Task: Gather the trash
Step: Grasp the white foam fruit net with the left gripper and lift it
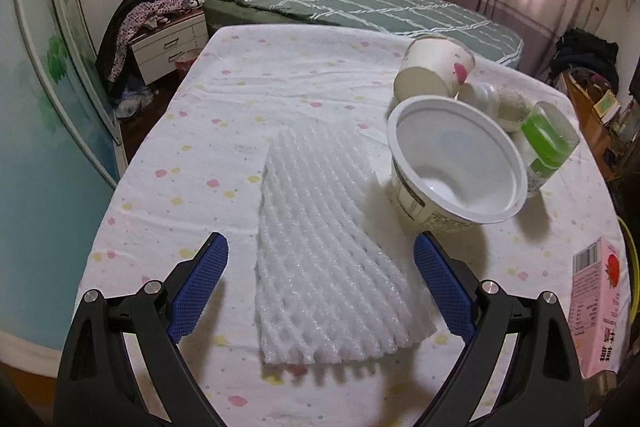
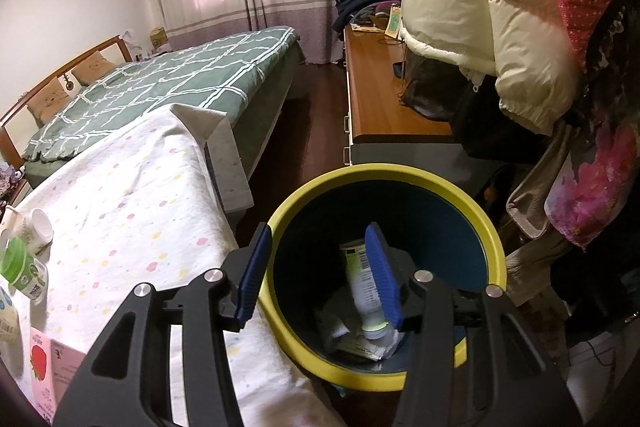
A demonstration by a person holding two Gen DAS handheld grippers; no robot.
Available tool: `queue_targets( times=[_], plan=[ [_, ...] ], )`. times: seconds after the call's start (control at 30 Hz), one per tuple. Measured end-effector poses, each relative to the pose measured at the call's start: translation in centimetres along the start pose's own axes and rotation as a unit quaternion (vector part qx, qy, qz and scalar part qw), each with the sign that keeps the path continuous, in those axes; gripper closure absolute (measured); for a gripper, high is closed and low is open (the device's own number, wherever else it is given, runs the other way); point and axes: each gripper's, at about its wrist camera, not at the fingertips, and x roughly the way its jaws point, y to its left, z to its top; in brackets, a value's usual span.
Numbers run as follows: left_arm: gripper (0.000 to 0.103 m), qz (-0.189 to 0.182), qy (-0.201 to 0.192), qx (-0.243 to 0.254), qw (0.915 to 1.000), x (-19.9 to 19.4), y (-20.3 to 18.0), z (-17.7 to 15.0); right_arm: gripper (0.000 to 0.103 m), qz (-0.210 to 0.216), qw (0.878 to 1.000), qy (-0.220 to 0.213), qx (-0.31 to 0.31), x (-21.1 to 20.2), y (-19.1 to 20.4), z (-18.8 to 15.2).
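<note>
Bedroom, table under spotted cloth [image 1: 168,163]. Left gripper [image 1: 320,283] spread over foam net [image 1: 320,259]; barcoded pink carton [image 1: 596,311] at 3 o'clock, print unreadable. Right gripper [image 2: 316,267] spread above yellow-rimmed bin [image 2: 494,227]; barcoded bottle [image 2: 360,283] inside.

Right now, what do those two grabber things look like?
Both look the same. The left gripper and the right gripper have black plastic arms with long cut-out holes and shiny silver round bolts. Their jaws carry bright blue pads with a bumpy, dotted surface. No cables, markings or sleeves show.
</note>
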Motion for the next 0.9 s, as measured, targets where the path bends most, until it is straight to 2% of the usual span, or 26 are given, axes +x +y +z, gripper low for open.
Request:
queue_targets(
  times=[0.37, 0.47, 0.5, 0.57, 0.67, 0.77, 0.9],
  plan=[
    [0.009, 0.003, 0.029, 0.021, 0.9994, 2.2, -1.2, 0.2, 0.054, 0.012, 1.0, 0.002, 0.004, 0.0, -0.1, 0.0],
    [0.01, 0.005, 0.025, 0.03, 0.9992, 2.4, -1.3, 0.3, 0.054, 0.015, 1.0, 0.002, 0.005, 0.0, -0.2, 0.0],
    [0.013, 0.003, 0.023, 0.03, 0.9993, 2.3, -1.3, 0.2, 0.054, 0.016, 1.0, 0.002, 0.006, -0.1, -0.2, 0.0],
    [0.032, -0.001, 0.016, 0.033, 0.9993, 2.0, -1.3, 0.2, 0.054, 0.018, 1.0, 0.001, 0.007, -0.1, -0.3, 0.0],
    [0.048, -0.013, 0.015, 0.033, 0.9993, 1.6, -1.0, 0.2, 0.054, 0.021, 1.0, 0.001, 0.007, -0.1, -0.3, 0.0],
    [0.057, -0.03, 0.015, 0.026, 0.9991, 1.1, -0.3, 0.0, 0.054, 0.022, 1.0, 0.0, 0.007, -0.1, -0.2, 0.0],
    [0.061, -0.05, 0.012, 0.028, 0.9983, 0.0, 0.1, -0.6, 0.054, 0.023, 1.0, 0.001, 0.007, -0.1, -0.2, 0.0]
  ],
)
